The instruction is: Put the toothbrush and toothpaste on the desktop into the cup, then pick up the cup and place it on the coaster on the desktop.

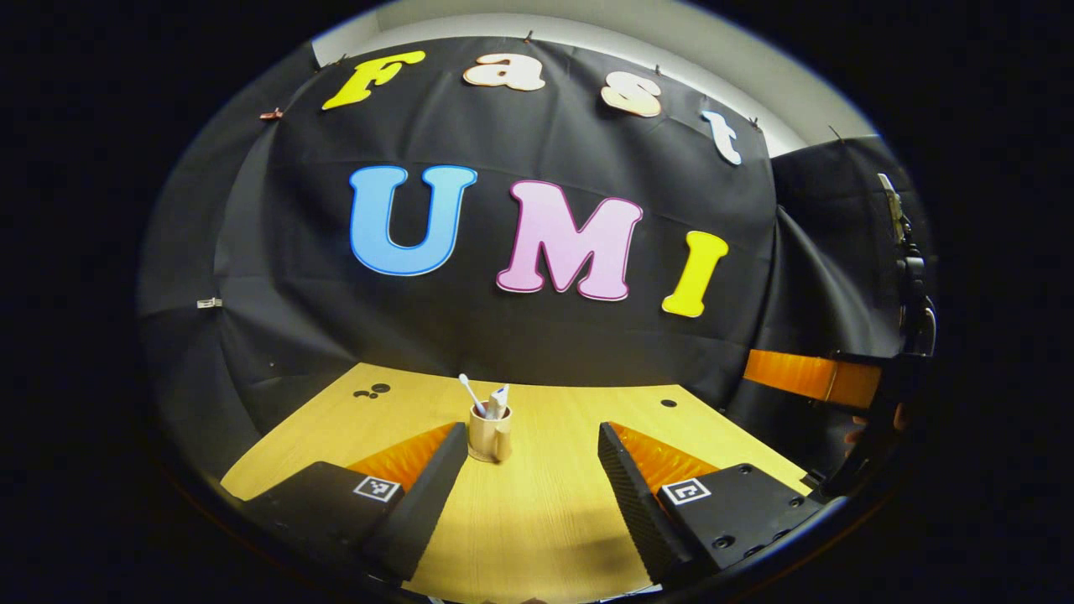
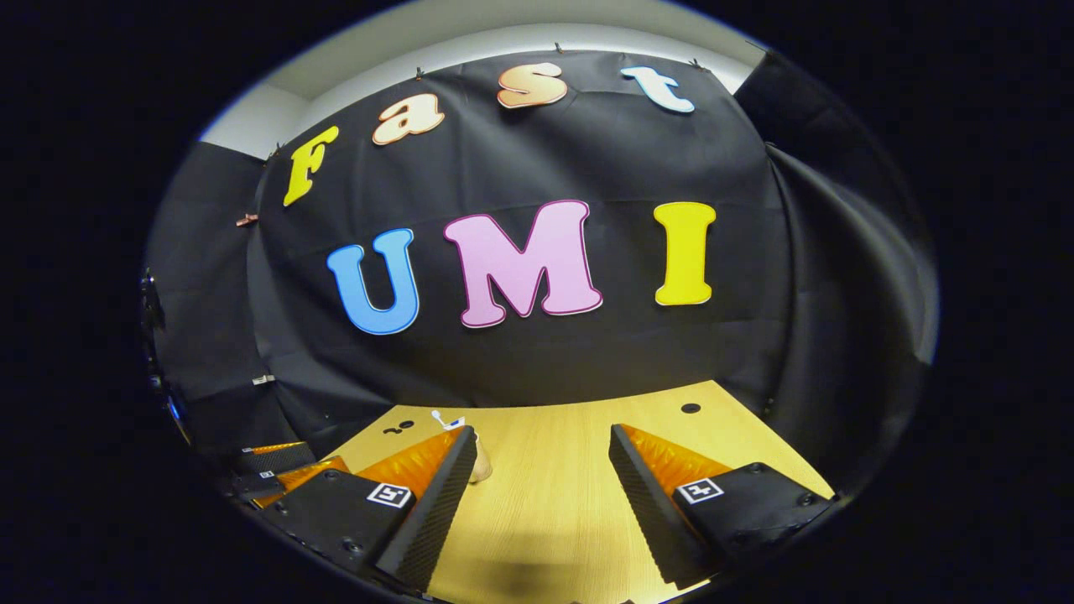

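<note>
The cup [image 1: 490, 438] is seen standing upright on the table [image 1: 545, 520], with the toothbrush [image 1: 470, 393] and the toothpaste [image 1: 499, 401] already inside it, both leaning slightly and rising above the rim. A coaster under or beside the cup cannot be made out, so whether the placing is done cannot be told.

The left tongs [image 1: 532, 470] are held wide open and grip nothing. In the left gripper view the cup lies straight ahead of them, a little left of the midline and close to the tip of the left-hand finger, yet apart from it. Its long axis is vertical, so it can be taken from the side by a level approach.

The right tongs [image 2: 545, 474] are likewise spread open and empty. In the right gripper view the cup [image 2: 480, 468] is mostly hidden behind the left-hand finger, with the toothpaste [image 2: 453, 422] showing above that finger's tip; the cup thus lies off to the left of these tongs.

The left tongs are judged the better aligned: only a short forward move with a slight leftward shift would be needed to bring the cup between the fingers.
</note>
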{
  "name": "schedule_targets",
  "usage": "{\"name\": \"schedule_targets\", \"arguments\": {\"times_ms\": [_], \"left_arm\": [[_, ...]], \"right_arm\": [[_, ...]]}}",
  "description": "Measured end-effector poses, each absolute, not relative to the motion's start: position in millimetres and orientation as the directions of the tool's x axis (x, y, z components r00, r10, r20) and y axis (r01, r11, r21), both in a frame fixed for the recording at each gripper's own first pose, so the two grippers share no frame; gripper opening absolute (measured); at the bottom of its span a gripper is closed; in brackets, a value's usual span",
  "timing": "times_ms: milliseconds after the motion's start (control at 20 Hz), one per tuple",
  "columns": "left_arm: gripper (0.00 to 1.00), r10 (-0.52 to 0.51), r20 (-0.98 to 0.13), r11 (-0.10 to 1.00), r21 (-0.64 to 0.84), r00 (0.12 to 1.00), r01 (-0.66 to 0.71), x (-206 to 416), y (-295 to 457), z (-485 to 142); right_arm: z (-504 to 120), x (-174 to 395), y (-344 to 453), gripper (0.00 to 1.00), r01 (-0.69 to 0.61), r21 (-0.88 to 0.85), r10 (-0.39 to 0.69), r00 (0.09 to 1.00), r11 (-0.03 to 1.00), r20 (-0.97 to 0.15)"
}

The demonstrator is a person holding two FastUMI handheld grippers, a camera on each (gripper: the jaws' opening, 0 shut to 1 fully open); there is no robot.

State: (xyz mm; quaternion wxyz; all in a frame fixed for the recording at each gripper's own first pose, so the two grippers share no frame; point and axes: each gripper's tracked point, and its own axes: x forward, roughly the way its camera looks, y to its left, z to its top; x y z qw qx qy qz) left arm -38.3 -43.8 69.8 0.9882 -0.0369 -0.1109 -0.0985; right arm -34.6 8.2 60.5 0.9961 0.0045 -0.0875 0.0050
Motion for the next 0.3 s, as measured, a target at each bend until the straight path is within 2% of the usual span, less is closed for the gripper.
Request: {"name": "schedule_targets", "arguments": {"times_ms": [200,300], "left_arm": [[0.98,-0.207,0.221,0.977,-0.01,0.953,0.214,-39.7,-50.1,68.0],[0.97,-0.21,0.219,0.976,-0.005,0.953,0.216,-38.9,-51.2,67.3]], "right_arm": [[33.2,-24.6,-0.7,0.98,0.011,0.083,-0.018,0.996,0.997,0.083],[34.9,-21.6,-7.1,0.98,0.029,0.077,-0.035,0.996,0.997,0.083]]}}
